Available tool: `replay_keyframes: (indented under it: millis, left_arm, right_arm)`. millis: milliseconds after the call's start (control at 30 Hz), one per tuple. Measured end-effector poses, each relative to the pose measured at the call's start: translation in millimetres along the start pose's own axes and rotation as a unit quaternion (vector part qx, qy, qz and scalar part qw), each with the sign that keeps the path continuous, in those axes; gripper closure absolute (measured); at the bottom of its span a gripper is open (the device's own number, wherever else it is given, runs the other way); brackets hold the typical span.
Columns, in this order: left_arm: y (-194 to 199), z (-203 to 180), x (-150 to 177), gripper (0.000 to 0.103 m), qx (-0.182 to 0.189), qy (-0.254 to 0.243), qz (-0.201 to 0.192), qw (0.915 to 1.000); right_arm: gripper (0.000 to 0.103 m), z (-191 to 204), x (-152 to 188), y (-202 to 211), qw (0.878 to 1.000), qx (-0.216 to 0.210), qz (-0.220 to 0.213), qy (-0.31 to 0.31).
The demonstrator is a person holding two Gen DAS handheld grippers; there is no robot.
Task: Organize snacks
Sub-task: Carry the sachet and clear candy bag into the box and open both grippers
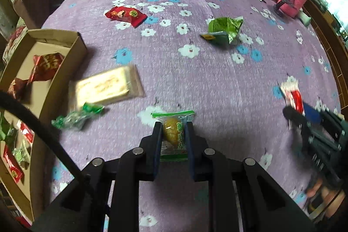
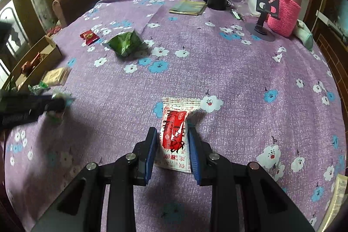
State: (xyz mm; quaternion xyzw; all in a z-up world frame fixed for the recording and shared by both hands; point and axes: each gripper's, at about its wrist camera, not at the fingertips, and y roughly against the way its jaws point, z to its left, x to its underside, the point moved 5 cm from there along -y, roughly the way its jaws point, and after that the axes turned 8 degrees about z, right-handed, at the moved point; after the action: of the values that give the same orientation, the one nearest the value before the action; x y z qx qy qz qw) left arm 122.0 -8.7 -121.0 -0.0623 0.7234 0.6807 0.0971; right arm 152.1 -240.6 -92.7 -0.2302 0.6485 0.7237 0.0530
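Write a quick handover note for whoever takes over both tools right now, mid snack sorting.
Left tool: shut on the green-edged pastry packet.
Right tool: shut on the red-and-white sachet.
Done: several red and green snacks lie in the cardboard box.
Left on the cloth: beige wafer pack, green candy, green bag, red packets.

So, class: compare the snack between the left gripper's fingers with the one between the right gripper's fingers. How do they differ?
The left gripper holds a clear, green-edged packet showing a yellowish pastry; the right gripper holds an opaque white sachet with a red label. The green-edged packet bulges, while the white sachet looks flat. Both are small sealed snacks gripped by their sides over the purple floral cloth.
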Motion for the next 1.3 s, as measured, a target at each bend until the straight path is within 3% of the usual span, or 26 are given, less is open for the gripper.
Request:
replay_keyframes:
  millis: [133, 300, 533, 733, 1300]
  left_arm:
    - [0, 7, 3, 0.081, 0.024, 0.025, 0.009, 0.9994]
    - [5, 12, 21, 0.081, 0.019, 0.016, -0.001, 0.9997]
    - [15, 22, 61, 0.081, 0.03, 0.006, -0.008, 0.9995]
    - [27, 51, 88, 0.081, 0.041, 0.025, -0.01, 0.9988]
    - [66, 138, 102, 0.08, -0.001, 0.091, -0.064, 0.9937]
  right_arm:
    - [0.078, 9, -2, 6, 1.0, 0.005, 0.004, 0.018]
    - [0.078, 24, 9, 31, 0.999, 0.007, -0.014, 0.039]
    - [0.078, 63, 42, 35, 0.998, -0.028, 0.008, 0.064]
    - [0.079, 99, 51, 36, 0.995, -0.074, 0.014, 0.059]
    - [0.079, 232, 12, 39, 0.974, -0.161, 0.006, 0.161]
